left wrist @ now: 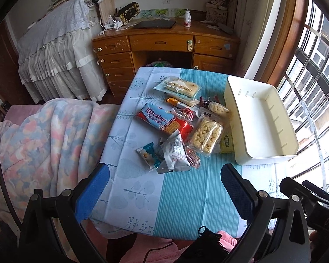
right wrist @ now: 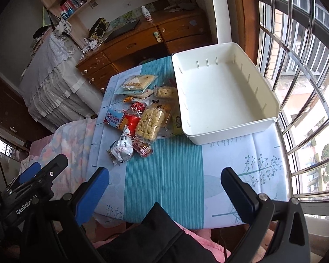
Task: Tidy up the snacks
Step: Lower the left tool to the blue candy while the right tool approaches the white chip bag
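Left wrist view: left hand-held gripper [left wrist: 164,188] gaping, empty; snack packets [left wrist: 182,120] heaped mid-tabletop [left wrist: 186,197], 12 o'clock.
Right wrist view: right hand-held gripper [right wrist: 164,188] likewise; white bin [right wrist: 219,92] empty, 1 o'clock.
Handling: light, crinkly, slippery; pinch sealed edges.

Wooden desk [left wrist: 164,41], floral blanket [left wrist: 50,135], barred window [right wrist: 307,87].
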Available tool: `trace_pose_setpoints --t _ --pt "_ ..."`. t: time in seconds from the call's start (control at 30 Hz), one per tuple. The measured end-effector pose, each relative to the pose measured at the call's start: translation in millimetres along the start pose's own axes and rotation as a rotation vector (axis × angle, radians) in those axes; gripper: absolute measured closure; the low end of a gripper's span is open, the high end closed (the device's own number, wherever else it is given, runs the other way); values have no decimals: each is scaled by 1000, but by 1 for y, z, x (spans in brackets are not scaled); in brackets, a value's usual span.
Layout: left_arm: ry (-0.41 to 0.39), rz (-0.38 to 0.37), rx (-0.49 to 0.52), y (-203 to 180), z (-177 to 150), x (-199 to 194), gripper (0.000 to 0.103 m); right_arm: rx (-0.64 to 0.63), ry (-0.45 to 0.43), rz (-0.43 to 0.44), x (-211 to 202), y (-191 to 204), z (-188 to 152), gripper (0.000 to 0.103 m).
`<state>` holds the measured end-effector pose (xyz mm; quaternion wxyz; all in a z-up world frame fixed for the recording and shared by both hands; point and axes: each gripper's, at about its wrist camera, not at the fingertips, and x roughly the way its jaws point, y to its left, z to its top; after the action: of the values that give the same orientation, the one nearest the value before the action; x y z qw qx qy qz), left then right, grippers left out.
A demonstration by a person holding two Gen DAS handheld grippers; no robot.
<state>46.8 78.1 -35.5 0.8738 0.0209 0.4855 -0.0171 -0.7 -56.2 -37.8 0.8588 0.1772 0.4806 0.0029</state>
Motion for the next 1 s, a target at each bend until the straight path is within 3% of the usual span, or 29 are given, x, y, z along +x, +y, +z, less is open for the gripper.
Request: trace_pose_setpoints --t 0.2,0.47,0.83,1.0 --pt "49 -44 48 24 17 23 2 97 42 22 27 14 5 1" --pt "153 -113 187 41 32 62 2 260 108 65 68 28 7 3" --pt "266 -180 536 42 41 119 2 577 214 141 120 26 -10 7" --pt "347 -222 626 45 43 151 2 728 242 180 143 26 -21 7"
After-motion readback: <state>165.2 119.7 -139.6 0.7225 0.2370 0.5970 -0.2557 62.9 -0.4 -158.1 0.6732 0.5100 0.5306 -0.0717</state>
